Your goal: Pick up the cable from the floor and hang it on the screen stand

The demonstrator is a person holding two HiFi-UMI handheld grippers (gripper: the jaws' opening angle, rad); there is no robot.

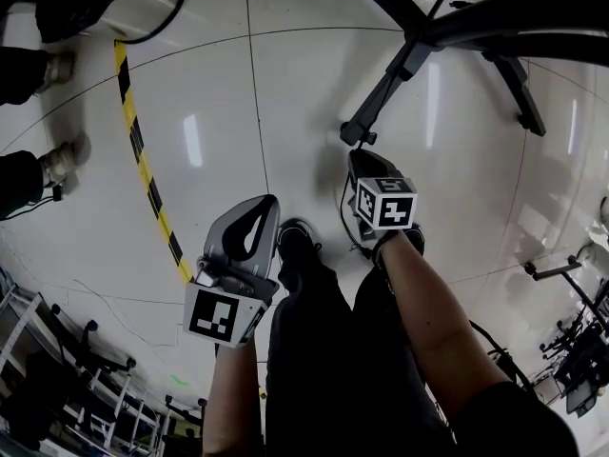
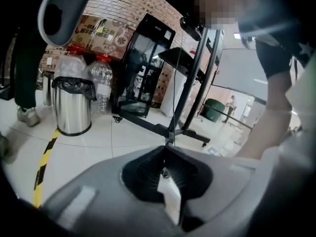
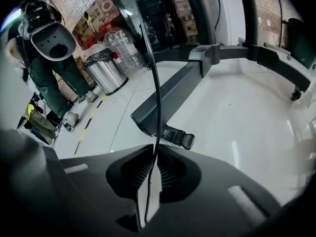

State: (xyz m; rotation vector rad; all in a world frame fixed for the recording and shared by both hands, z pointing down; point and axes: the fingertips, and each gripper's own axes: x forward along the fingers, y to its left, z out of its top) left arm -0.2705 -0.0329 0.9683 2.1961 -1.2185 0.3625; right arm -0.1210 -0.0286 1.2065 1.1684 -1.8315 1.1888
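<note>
Whole place sits on glossy white floor tiles [image 1: 285,112] that bounce the ceiling lights back. A brick wall [image 2: 133,4] shows at the top of the left gripper view, with printed cardboard boxes [image 2: 106,33] stacked against it.

Biggest thing around is the black screen stand [image 1: 400,65]. Its legs fan out across the upper right of the head view, and one leg ends in a chunky foot [image 3: 178,137] just above the jaws in the right gripper view. A tall black glass-fronted cabinet [image 2: 143,63] stands centre frame in the left gripper view. To its left are big water bottles [image 2: 101,80] with red caps and a steel bin [image 2: 73,107] with a black liner. A yellow-and-black tape strip [image 1: 143,174] runs down the left side of the floor. Another person's shoes [image 1: 62,160] poke in at the left edge, and the wearer's own shoe [image 1: 297,241] is dead centre.

The cable [image 3: 157,93] is thin and black. It runs from the top of the right gripper view straight down into the right gripper [image 3: 154,149], whose jaws are nearly closed and pinch it between the ribbed pads, with the rest trailing below them.

The left gripper [image 2: 166,146] has its tips pressed together. A thin dark line rises right from those tips, but nobody could tell from here whether it's actually nipped or just passing behind.
</note>
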